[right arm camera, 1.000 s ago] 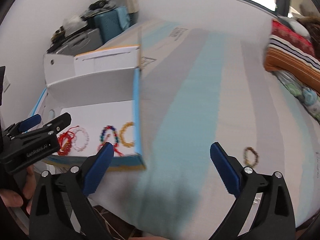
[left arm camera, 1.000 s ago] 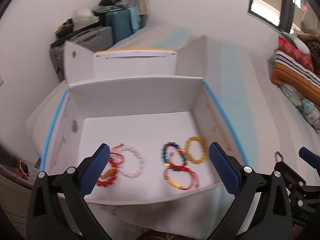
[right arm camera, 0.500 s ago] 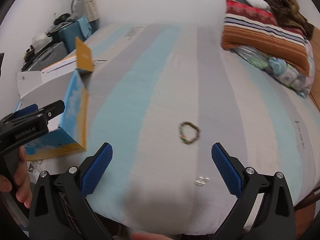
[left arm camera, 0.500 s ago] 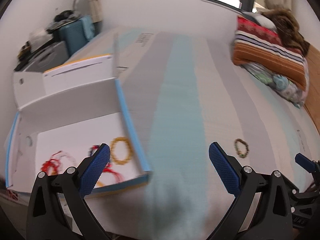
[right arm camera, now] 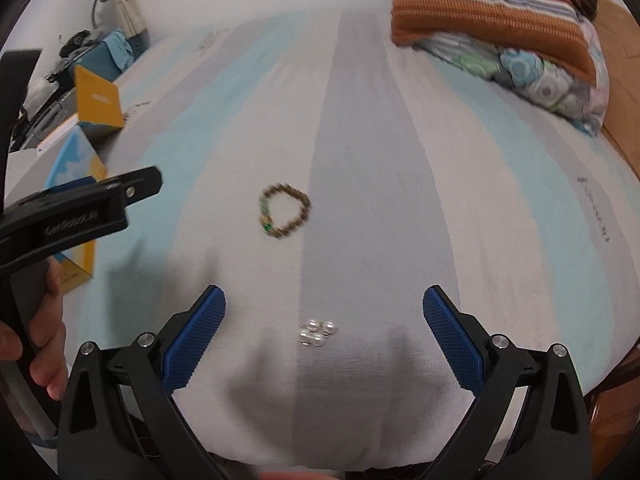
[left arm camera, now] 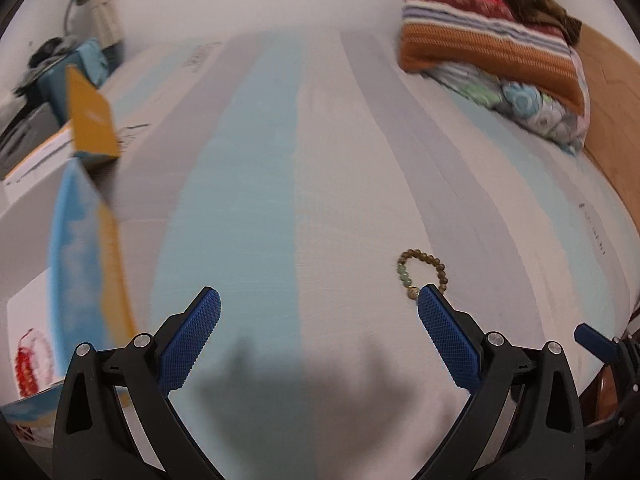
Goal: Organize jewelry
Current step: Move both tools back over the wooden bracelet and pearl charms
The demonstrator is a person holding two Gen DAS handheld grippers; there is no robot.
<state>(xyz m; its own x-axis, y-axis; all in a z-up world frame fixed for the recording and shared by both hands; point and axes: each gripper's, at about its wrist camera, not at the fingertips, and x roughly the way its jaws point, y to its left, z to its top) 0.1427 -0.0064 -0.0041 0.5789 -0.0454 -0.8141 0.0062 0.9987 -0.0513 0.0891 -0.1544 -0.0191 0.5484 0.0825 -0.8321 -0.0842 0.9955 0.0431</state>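
A brown and green bead bracelet (left arm camera: 422, 273) lies flat on the striped bed sheet (left arm camera: 280, 160), touching the tip of my left gripper's right finger in the left wrist view. My left gripper (left arm camera: 319, 334) is open and holds nothing. In the right wrist view the same bracelet (right arm camera: 285, 211) lies ahead of my open right gripper (right arm camera: 324, 334), and a small cluster of pearl pieces (right arm camera: 317, 332) rests between its fingers on the sheet. The white box (left arm camera: 86, 248) with blue and orange sides sits at the left, with red and white bracelets (left arm camera: 32, 360) inside.
Folded striped blankets and a patterned pillow (right arm camera: 500, 36) lie at the far right of the bed. Luggage and clutter (right arm camera: 96, 52) stand beyond the far left corner. A hand (right arm camera: 36, 344) holds the left gripper at the left of the right wrist view.
Both grippers have swung right, away from the box and over the open sheet. The bead bracelet and pearl pieces now lie close ahead; the box has slid to the left edge.
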